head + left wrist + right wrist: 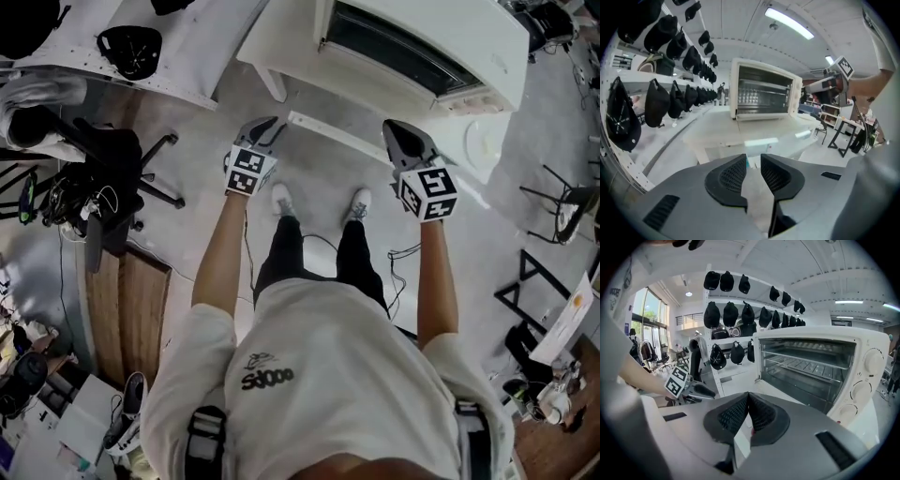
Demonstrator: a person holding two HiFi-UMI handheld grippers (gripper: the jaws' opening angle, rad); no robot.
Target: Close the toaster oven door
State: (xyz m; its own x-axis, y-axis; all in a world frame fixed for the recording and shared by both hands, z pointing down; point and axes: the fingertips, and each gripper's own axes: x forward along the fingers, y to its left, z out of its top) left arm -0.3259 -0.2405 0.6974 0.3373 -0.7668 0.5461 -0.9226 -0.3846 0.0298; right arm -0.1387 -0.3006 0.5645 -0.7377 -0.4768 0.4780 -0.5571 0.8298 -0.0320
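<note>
A white toaster oven (pixel 441 42) stands on a white table (pixel 281 42) in front of me, its dark cavity with wire racks open to view. In the right gripper view its glass door (pixel 801 391) hangs down open below the cavity (pixel 811 364). My left gripper (pixel 272 124) hovers short of the table's front edge, its jaws a little apart with nothing between them (pixel 753 161). My right gripper (pixel 398 133) is held close to the oven's front right, and its jaws (pixel 748 399) meet at the tips, empty. Neither gripper touches the oven.
Wall shelves with several black caps (pixel 670 98) run along the left. A black office chair (pixel 122 159) stands left of me, and black folding stands (pixel 553 206) are on the right. A cable (pixel 403 258) lies on the floor by my feet.
</note>
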